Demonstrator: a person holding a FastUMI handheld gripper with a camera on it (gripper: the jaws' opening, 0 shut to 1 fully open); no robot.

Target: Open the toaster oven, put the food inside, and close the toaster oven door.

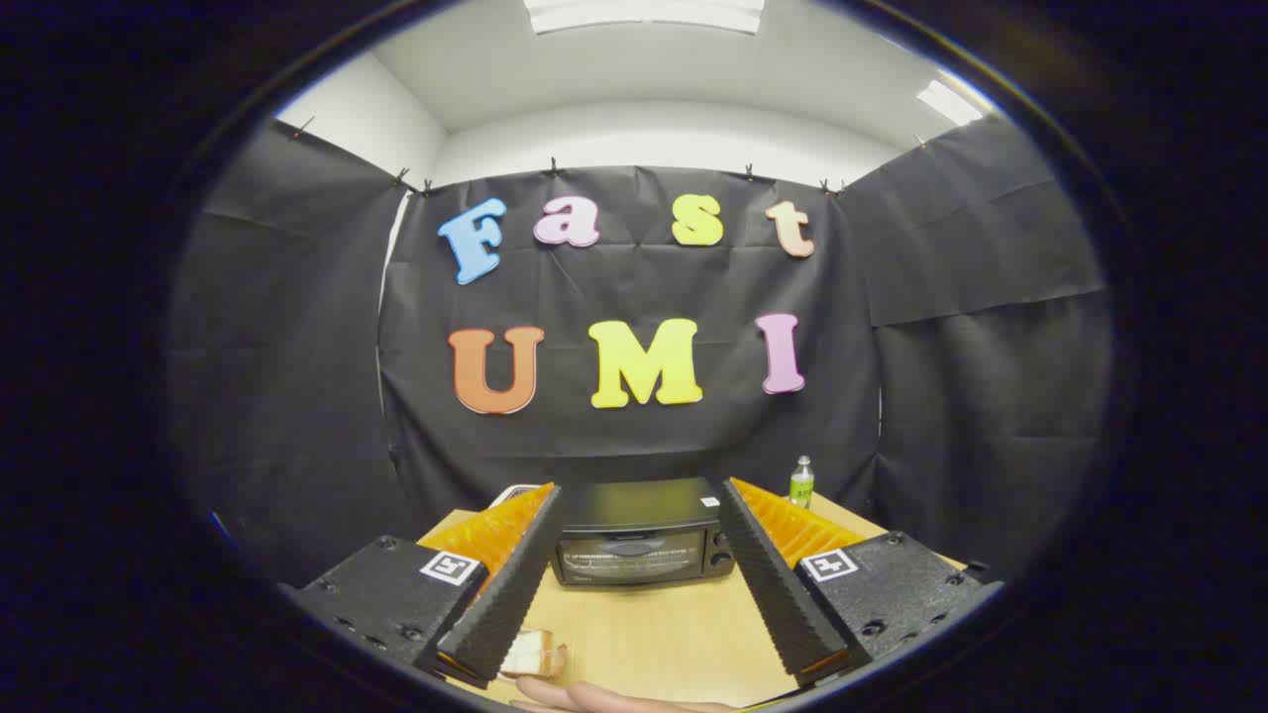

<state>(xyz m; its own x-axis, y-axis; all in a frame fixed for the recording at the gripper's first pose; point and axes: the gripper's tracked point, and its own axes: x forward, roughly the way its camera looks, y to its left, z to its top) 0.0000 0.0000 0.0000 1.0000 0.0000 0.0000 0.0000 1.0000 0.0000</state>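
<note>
Black and shut-doored, the toaster oven [639, 535] sits on the wooden table [654, 634] beyond the gripper [639, 487], framed between its two fingers, which are spread wide and grip nothing. A slice of bread [532, 654] lies by the base of the left finger, with a hand [604, 698] just beside it. A small bottle [801, 481] stands past the right fingertip, beside the oven.

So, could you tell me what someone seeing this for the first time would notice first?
Probably the black toaster oven, standing door shut on the wooden table just ahead of the open gripper, framed between its two spread fingers. Next, the piece of bread lying on the table beside the base of the left finger, with a hand resting close by it. A small bottle stands beyond the oven near the cloth wall.
</note>
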